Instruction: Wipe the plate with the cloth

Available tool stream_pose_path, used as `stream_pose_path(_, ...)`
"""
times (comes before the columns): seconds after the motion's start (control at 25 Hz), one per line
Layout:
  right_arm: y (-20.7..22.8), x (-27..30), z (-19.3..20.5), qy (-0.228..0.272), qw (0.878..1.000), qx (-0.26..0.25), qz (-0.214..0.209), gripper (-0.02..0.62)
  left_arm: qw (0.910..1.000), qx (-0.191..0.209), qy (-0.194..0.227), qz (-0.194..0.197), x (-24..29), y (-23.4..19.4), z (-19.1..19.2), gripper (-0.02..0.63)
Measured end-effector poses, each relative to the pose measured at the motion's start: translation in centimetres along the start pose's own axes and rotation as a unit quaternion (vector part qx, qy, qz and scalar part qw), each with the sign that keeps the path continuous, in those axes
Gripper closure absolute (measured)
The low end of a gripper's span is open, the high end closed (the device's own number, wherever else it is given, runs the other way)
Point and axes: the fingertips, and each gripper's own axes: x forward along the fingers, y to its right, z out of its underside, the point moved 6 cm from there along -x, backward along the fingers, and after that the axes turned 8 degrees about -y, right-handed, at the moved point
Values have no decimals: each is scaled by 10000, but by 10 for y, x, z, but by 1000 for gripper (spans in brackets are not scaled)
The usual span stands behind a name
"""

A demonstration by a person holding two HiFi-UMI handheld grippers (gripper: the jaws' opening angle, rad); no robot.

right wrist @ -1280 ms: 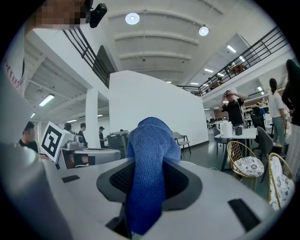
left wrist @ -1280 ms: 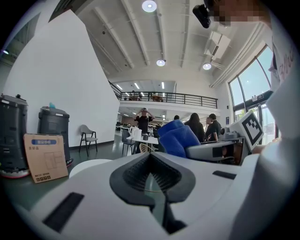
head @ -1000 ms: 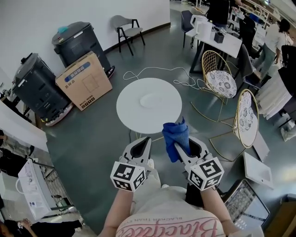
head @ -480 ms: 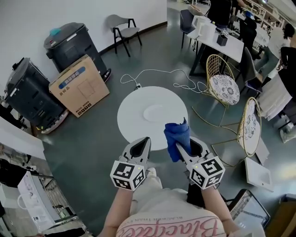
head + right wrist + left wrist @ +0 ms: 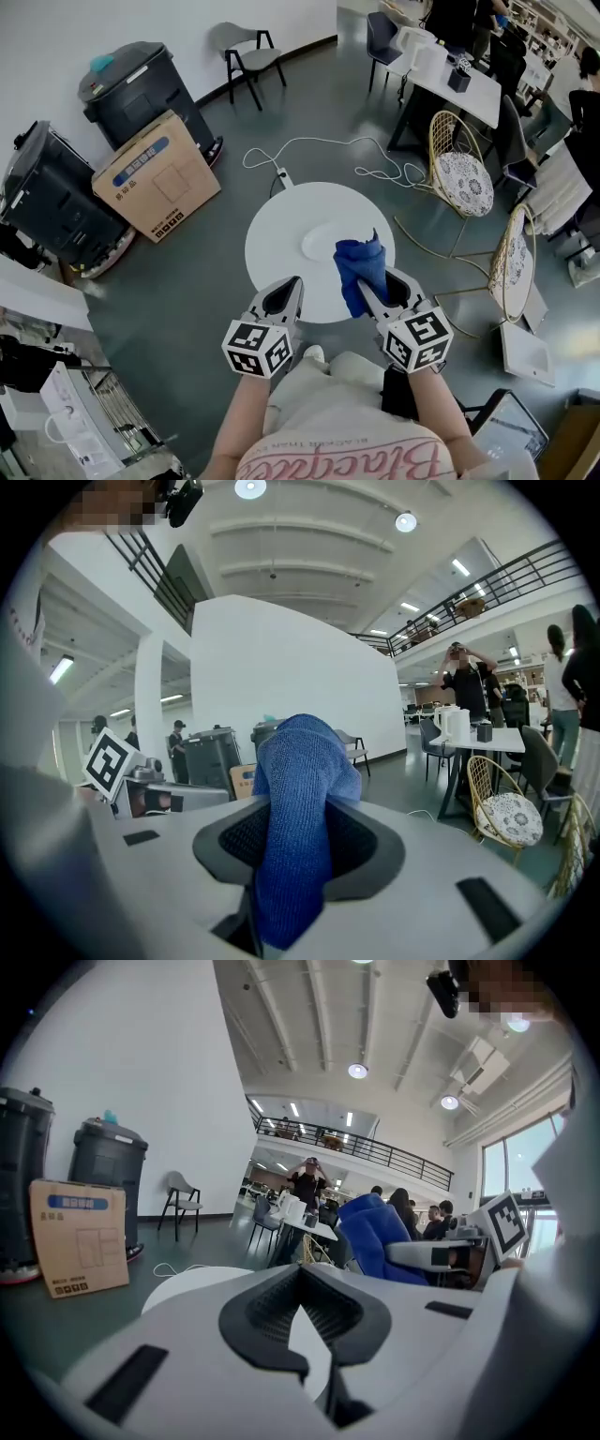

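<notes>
1. The plate (image 5: 324,241) is sitting a bit right of centre on the round white counter (image 5: 281,239), in the middle of the head view. It's white on white, so it's barely showing up, but it's looking flat and bare.
2. The cloth (image 5: 360,270) is blue and bunched up, and it's hanging just below-right of the plate in the frame, overlapping the plate's near edge from this angle. I can't tell if it's touching the plate. My guess is it's floating above, since both grippers are being held up close to the body.
3. The right gripper (image 5: 382,284) is pinching the cloth between its fingers. In the right gripper view the wad is filling the gap and poking out past the tips. That makes sense to me: the lump out front is giving a soft pad to rub with, so the hard fingers aren't scraping the plate.
4. The left gripper (image 5: 284,297) is hovering alongside at lower centre, fingers pressed together on nothing. I'm reading that as spare, maybe for steadying the plate.
5. I'd say the wiping isn't going yet, and the next bit is lowering the cloth onto the plate.
6. Further out, a cardboard box (image 5: 155,176) and dark bins (image 5: 141,80) are sitting upper left, a cable (image 5: 319,143) is trailing on the floor above the counter, and wire chairs (image 5: 459,169) are standing at right.
</notes>
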Motion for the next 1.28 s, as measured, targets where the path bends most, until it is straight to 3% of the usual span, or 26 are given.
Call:
stream_pose_path(0.16, 9, 23, 0, -164, 9997, -171, -23, 448, 9988, -457, -57, 190, 16, -17, 4, 598)
stream_pose_path(0.32, 26, 46, -2, -297, 9994, -193, -65, 448, 9977, -517, -359, 244, 42, -26, 7, 598)
stream_pose_path(0.52, 58, 71, -7, -495, 9983, -166, -245, 448, 9952, -755, -606, 107, 85, -41, 16, 598)
stream_pose_path(0.68, 85, 95, -11, -637, 9969, -101, -448, 448, 9893, -1235, -781, -8, 123, -66, 33, 598)
stream_pose_path(0.92, 112, 123, -2, -990, 9928, 33, -667, 448, 9651, -2419, -998, -89, 158, -96, 69, 598)
stream_pose_path(1.16, 119, 142, 11, -1293, 9885, 102, -780, 448, 9410, -3145, -1203, -334, 172, -115, 93, 595)
stream_pose_path(1.28, 116, 156, 19, -1477, 9855, 82, -831, 448, 9271, -3488, -1332, -315, 179, -124, 106, 554)
